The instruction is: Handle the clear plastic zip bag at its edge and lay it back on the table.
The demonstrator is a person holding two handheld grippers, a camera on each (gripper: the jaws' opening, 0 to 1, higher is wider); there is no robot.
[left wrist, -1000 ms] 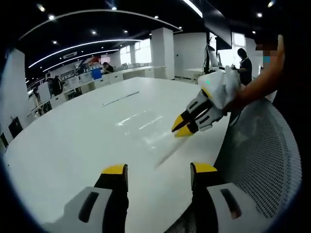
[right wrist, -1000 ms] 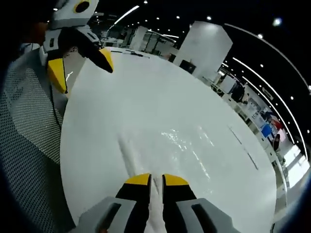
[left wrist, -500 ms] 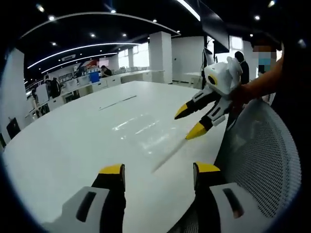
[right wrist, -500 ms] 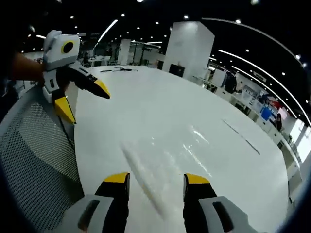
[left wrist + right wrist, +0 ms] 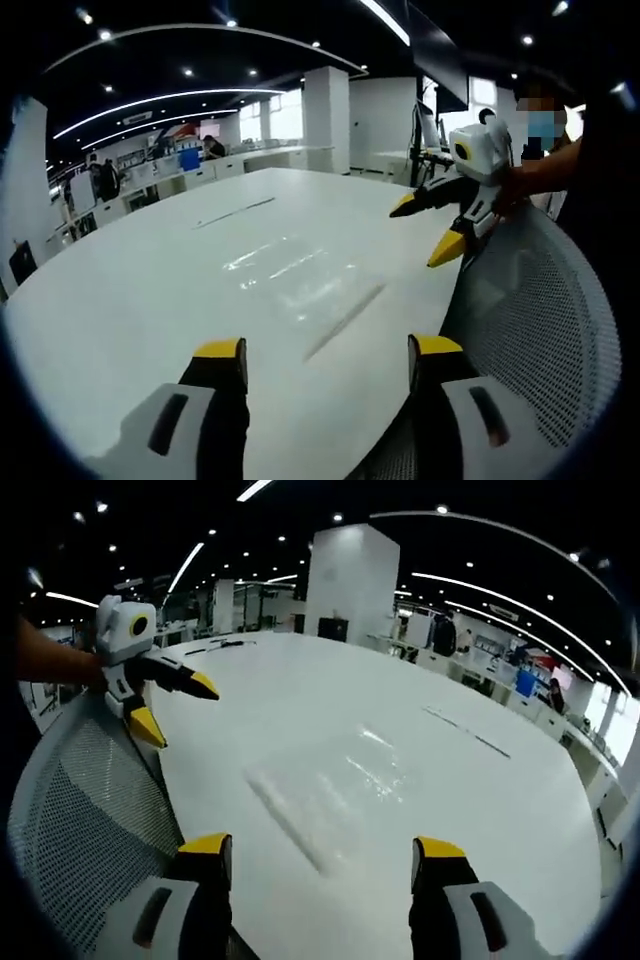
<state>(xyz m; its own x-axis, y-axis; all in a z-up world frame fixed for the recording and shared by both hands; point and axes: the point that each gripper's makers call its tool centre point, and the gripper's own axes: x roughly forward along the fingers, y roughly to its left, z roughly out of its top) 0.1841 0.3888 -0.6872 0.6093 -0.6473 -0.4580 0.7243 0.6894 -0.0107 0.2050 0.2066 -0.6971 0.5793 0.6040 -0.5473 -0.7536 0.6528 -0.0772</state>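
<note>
The clear plastic zip bag [image 5: 310, 290] lies flat on the white table [image 5: 140, 300], its zip edge showing as a darker strip toward me. My left gripper [image 5: 328, 350] stands open just short of it, with nothing between its jaws. Off to the right, my right gripper [image 5: 425, 232] hovers open above the table's edge, held by a hand. In the right gripper view the bag [image 5: 325, 790] rests on the table [image 5: 490, 810] ahead of my open right gripper [image 5: 322, 846]. At the upper left there, the left gripper [image 5: 178, 712] is open.
A grey mesh chair back [image 5: 540, 330] [image 5: 90, 800] stands against the table's near edge. A thin dark strip [image 5: 235, 208] [image 5: 465, 732] lies farther out on the table. A white pillar [image 5: 345, 580], desks and people are in the background.
My right gripper has opened, let go of the bag's edge and drawn back. The bag now lies flat on the table. The left gripper stayed open.
</note>
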